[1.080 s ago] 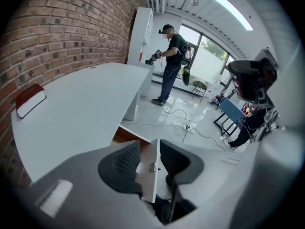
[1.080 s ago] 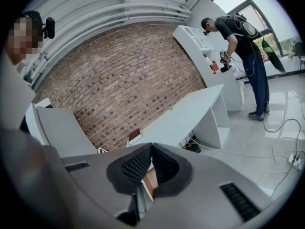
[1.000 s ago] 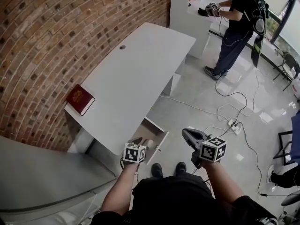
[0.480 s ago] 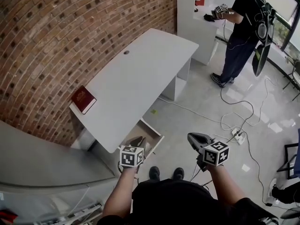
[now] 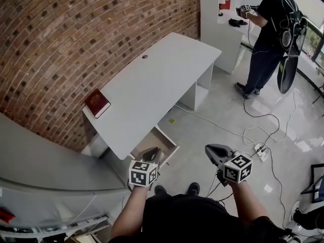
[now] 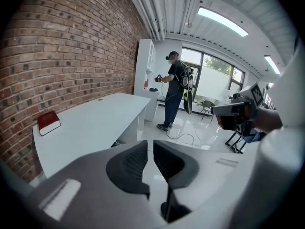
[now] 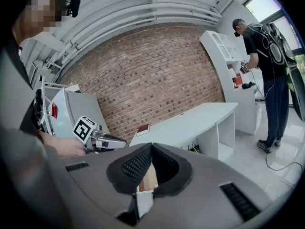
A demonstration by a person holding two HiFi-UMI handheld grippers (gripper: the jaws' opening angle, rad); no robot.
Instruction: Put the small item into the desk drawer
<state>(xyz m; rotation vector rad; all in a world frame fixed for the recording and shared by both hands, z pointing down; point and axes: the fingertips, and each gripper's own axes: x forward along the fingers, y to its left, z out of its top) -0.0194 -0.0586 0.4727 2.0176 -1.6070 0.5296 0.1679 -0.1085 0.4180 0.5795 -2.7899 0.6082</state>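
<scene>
The white desk [image 5: 152, 85] stands along the brick wall with its drawer [image 5: 169, 145] pulled open below the near corner. My left gripper [image 5: 153, 152] hovers over the drawer's near end. Its jaws [image 6: 148, 149] are closing to a narrow slit with nothing between them. My right gripper [image 5: 209, 150] hangs over the floor right of the drawer. It is shut [image 7: 151, 147], tips touching, and holds nothing. The drawer's wooden inside [image 7: 149, 176] shows behind its pads. I cannot make out a small item; the left gripper hides part of the drawer.
A red book [image 5: 96, 103] lies on the desk's left end. A grey cabinet [image 5: 50, 171] stands close at my left. A person [image 5: 271, 29] stands at a white shelf [image 5: 223, 14] at the back right. Cables and a power strip [image 5: 260, 151] lie on the floor.
The head view has swung, so the desk and drawer sit further right in frame. Both grippers keep about the same places by the open drawer.
</scene>
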